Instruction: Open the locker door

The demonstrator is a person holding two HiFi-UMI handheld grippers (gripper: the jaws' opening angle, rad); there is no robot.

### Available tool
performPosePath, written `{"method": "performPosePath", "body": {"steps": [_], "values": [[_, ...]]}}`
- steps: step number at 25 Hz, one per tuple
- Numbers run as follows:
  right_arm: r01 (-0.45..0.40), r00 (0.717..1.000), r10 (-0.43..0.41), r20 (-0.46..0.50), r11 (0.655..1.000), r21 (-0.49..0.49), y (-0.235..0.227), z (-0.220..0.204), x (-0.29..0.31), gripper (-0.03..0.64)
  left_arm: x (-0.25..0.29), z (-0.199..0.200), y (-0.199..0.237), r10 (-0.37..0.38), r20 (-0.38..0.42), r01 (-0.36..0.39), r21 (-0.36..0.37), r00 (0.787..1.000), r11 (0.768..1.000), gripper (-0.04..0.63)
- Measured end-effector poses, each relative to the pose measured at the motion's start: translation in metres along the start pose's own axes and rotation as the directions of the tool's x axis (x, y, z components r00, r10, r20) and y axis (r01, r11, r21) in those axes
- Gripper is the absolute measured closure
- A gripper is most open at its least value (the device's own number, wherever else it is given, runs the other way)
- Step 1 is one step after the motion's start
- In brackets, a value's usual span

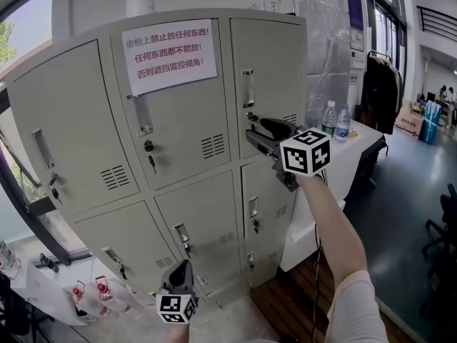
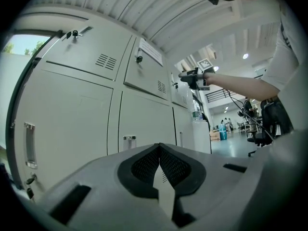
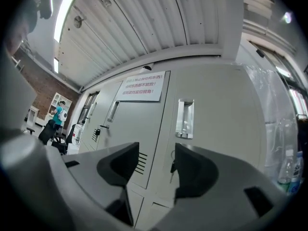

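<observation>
A grey locker cabinet (image 1: 178, 141) with several shut doors fills the head view. My right gripper (image 1: 255, 133) is open, held at arm's length just in front of the upper right door (image 1: 275, 63), level with its lock and hanging key (image 1: 252, 118), below the recessed metal handle (image 1: 248, 88). In the right gripper view the handle (image 3: 185, 118) sits above the gap of the right gripper (image 3: 156, 153), and the key (image 3: 172, 166) shows between the jaws, not touched. My left gripper (image 1: 178, 291) hangs low before the bottom doors, shut on nothing (image 2: 160, 150).
A paper notice (image 1: 169, 56) is taped to the upper middle door. A white table (image 1: 357, 145) with two water bottles (image 1: 335, 122) stands right of the cabinet. Dark garments (image 1: 378, 91) hang beyond it. An office chair (image 1: 444, 227) stands at far right.
</observation>
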State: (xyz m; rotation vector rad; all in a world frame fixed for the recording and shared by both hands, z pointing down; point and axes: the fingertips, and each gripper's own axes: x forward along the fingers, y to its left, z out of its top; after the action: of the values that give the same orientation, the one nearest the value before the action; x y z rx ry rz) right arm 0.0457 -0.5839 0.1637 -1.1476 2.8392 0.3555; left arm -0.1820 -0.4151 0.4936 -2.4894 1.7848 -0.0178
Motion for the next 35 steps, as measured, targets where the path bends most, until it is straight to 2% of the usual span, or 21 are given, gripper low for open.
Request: {"method": "performPosePath", "body": {"steps": [9, 19, 24, 32, 35], "values": [[-0.011, 1.000, 0.011, 0.020, 1.000, 0.000, -0.033, 0.029, 0.046, 0.410, 0.003, -0.003, 0.018, 0.044, -0.007, -0.044, 0.006, 0.999, 0.999, 0.586], [-0.006, 1.000, 0.007, 0.015, 1.000, -0.028, -0.040, 0.040, 0.071, 0.410, -0.005, -0.008, 0.040, 0.097, -0.020, -0.097, -0.006, 0.995, 0.995, 0.586], [0.007, 1.000, -0.007, 0.020, 1.000, -0.011, -0.041, 0.041, 0.074, 0.413, -0.006, -0.008, 0.041, 0.098, -0.020, -0.098, -0.001, 0.995, 0.995, 0.586], [0.053, 0.998, -0.053, 0.024, 0.999, -0.008, -0.046, 0.042, 0.059, 0.494, -0.005, -0.008, 0.033, 0.071, -0.020, -0.071, 0.006, 0.997, 0.997, 0.586], [0.056, 0.998, -0.056, 0.022, 0.998, -0.003, -0.045, 0.043, 0.050, 0.495, -0.005, -0.007, 0.029, 0.058, -0.015, -0.058, 0.006, 0.998, 0.998, 0.586]]}}
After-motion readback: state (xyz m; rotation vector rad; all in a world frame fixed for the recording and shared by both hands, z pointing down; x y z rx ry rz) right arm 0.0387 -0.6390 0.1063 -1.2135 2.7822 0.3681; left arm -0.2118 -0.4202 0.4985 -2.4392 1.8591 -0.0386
